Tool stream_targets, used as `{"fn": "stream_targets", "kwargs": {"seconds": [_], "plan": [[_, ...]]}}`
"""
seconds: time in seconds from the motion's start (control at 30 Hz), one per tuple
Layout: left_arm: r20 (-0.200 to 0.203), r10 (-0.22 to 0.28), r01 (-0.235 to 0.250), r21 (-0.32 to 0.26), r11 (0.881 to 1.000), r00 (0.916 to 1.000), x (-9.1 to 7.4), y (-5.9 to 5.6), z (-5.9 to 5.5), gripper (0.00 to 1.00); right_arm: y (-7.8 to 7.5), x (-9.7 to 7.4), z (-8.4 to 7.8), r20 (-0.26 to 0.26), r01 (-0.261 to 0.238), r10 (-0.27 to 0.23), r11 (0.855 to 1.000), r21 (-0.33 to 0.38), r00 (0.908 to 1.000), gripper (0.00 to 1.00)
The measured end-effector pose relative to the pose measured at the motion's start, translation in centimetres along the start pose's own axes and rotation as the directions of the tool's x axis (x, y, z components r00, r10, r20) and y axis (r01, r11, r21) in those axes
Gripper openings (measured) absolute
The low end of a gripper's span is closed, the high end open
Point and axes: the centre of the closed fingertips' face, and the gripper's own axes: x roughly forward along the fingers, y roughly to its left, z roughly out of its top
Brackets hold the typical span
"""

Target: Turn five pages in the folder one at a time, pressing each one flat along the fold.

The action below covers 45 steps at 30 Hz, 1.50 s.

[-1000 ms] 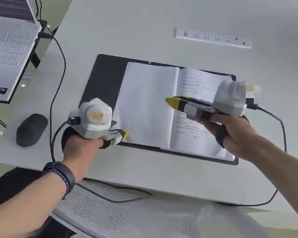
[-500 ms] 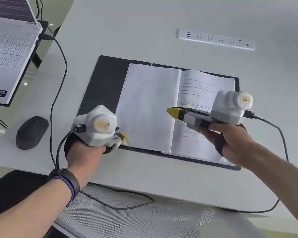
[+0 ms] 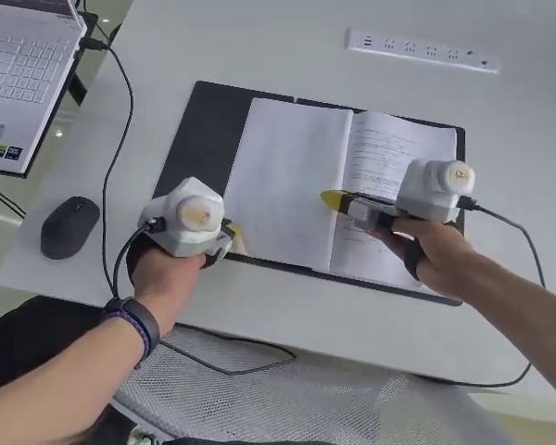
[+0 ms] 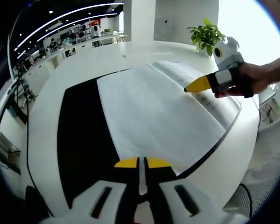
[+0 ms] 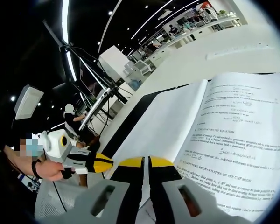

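Observation:
A black folder (image 3: pixel 204 130) lies open on the white table, with a blank white page (image 3: pixel 287 176) on its left half and a printed page (image 3: pixel 398 158) on its right. My right gripper (image 3: pixel 332 199) is shut, its yellow tips resting at the fold between the two pages. In the right gripper view the shut tips (image 5: pixel 144 162) sit at the printed page (image 5: pixel 238 121) next to the fold. My left gripper (image 3: pixel 232 243) is shut by the blank page's near left corner. In the left gripper view its tips (image 4: pixel 139 163) hover over the folder's near edge.
A laptop (image 3: pixel 23 65) stands at the far left with a black mouse (image 3: pixel 69 225) in front of it. A white power strip (image 3: pixel 422 51) lies behind the folder. Cables trail off the table's left and right. A mesh chair (image 3: pixel 287 399) is below the near edge.
The head view has shifted. My right gripper has slid a little toward me along the fold. The left gripper stays by the page's near corner.

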Motion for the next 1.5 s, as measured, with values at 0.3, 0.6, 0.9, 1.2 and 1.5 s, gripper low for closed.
{"fn": "stream_targets", "kwargs": {"seconds": [0.3,0.6,0.9,1.2,1.5], "plan": [[-0.004,0.005,-0.005,0.017,1.000,1.0000,0.1,0.2,0.0,0.00,-0.8,0.3,-0.3,-0.001,-0.007,0.007,1.000,0.019,1.0000,0.00],[-0.007,0.011,-0.011,0.030,0.999,0.9999,0.2,0.2,0.0,0.00,-1.1,0.6,0.4,0.017,-0.030,0.030,0.999,0.039,0.9994,0.00],[-0.007,0.010,-0.009,0.026,1.000,0.9999,0.2,0.3,0.1,0.00,-1.6,0.9,1.2,0.039,-0.051,0.049,0.996,0.068,0.9981,0.00],[-0.008,0.008,-0.008,0.022,1.000,0.9999,0.2,0.3,0.0,0.00,-2.4,1.8,3.3,0.063,-0.075,0.070,0.994,0.074,0.9956,0.00],[-0.013,0.009,-0.008,0.021,1.000,0.9999,0.2,0.3,0.0,0.00,-5.5,2.9,6.5,0.118,-0.040,0.027,0.993,0.107,0.9926,0.00]]}}
